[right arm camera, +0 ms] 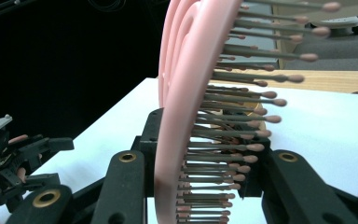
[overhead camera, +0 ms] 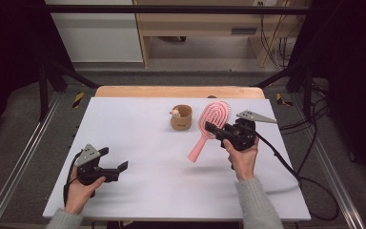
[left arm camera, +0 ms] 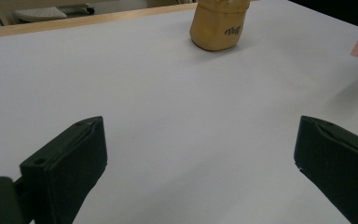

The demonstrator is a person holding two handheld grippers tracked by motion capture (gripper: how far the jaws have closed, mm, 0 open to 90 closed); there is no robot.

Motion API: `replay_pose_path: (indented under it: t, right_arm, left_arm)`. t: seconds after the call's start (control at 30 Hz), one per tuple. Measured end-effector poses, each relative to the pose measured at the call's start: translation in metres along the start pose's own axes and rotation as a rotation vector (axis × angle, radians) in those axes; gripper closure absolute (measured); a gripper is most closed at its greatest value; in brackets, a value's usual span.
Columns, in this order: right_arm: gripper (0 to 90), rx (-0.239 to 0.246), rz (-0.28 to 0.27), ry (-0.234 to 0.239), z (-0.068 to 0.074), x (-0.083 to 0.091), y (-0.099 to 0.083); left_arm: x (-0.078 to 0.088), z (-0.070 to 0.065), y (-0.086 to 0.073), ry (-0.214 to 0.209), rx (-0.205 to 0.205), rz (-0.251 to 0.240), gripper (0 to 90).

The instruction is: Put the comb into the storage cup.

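1. Nearest the high camera, the left gripper [overhead camera: 116,162] sits low over the white table [overhead camera: 138,143] at its near left corner, its 2 jaws spread wide with nothing between them.
2. Ahead of those jaws in the left gripper view stands a tan cup [left arm camera: 218,24], well apart from them.
3. Over the right half of the table, the right gripper [overhead camera: 217,130] clamps the pink hairbrush [overhead camera: 208,128] near the base of its head, lifted off the table, handle slanting down and left.
4. Something small, perhaps a figure, sits on the cup's rim.
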State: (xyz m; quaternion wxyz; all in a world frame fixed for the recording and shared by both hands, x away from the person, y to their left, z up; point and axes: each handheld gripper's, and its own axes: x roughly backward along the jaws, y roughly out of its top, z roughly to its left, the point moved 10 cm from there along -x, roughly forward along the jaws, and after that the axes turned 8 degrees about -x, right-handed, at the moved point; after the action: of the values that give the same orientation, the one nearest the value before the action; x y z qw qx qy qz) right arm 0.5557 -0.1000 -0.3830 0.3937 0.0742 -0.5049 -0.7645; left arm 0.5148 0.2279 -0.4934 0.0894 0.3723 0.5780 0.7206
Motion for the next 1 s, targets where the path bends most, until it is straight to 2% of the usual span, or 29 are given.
replay_pose_path:
  t: [0.37, 0.63, 1.0]
  right_arm:
    - [62.6, 0.03, -0.015, -0.012, 0.006, -0.003, 0.013]
    - [62.6, 0.044, -0.028, -0.026, 0.008, -0.008, 0.022]
    - [62.6, 0.052, -0.042, -0.056, 0.003, -0.016, 0.034]
  left_arm:
    - [0.006, 0.013, -0.011, 0.028, 0.009, 0.002, 2.4]
    - [0.006, 0.014, -0.013, 0.026, 0.008, 0.005, 2.3]
    - [0.005, 0.012, -0.014, 0.019, 0.008, 0.008, 2.3]
